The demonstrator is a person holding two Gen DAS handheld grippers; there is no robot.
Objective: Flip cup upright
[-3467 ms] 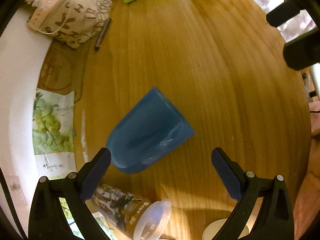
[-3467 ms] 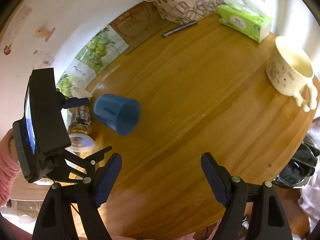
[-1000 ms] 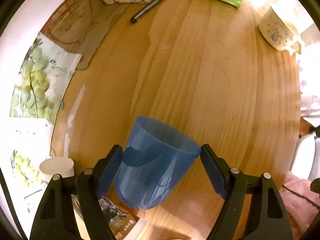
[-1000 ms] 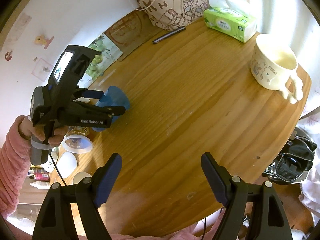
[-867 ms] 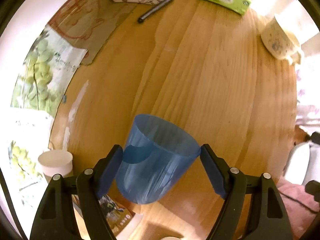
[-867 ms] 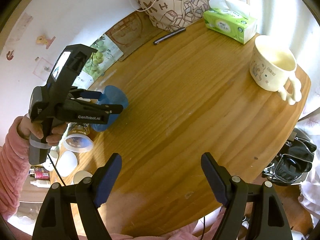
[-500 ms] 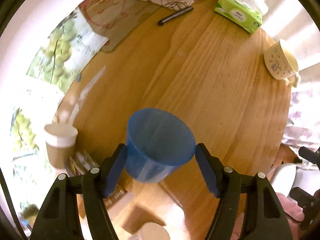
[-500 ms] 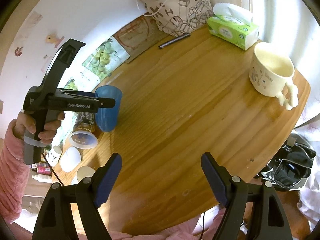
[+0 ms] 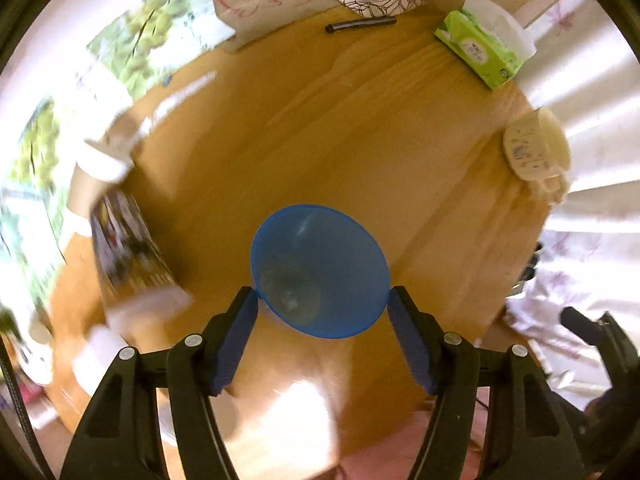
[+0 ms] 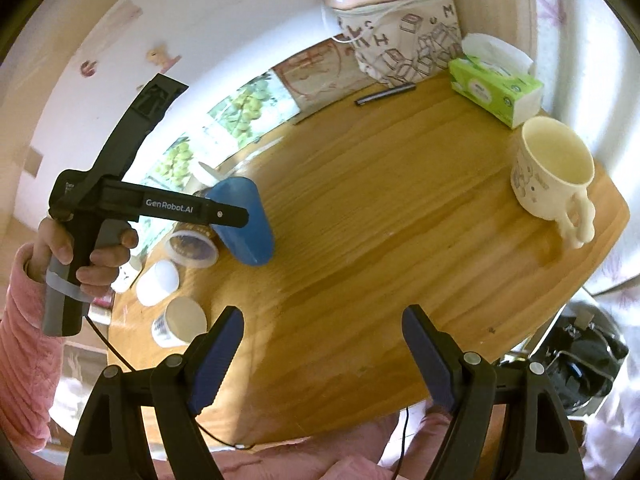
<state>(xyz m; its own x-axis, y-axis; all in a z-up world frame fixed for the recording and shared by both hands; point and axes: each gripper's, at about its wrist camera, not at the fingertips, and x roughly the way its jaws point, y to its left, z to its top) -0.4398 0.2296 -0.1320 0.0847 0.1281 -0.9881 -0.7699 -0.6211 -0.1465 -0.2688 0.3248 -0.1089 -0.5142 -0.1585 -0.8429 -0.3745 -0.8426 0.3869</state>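
The left gripper (image 9: 322, 308) has its jaws clamped on the blue cup (image 9: 320, 270), mouth facing its camera, while only the right view shows it tilted above the desk (image 10: 400, 208); the right gripper (image 10: 322, 354) hangs with jaws apart, low in frame.

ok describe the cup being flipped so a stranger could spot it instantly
Start at the round wooden table, then its left edge, where the left gripper is clamped on the blue cup. It is the only solid blue cup, plain and handleless, unlike the cream mug opposite.

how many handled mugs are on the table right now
1: the cream mug stands upright near the table's right edge, close to the green tissue box. The blue cup in the left tongs has no handle.
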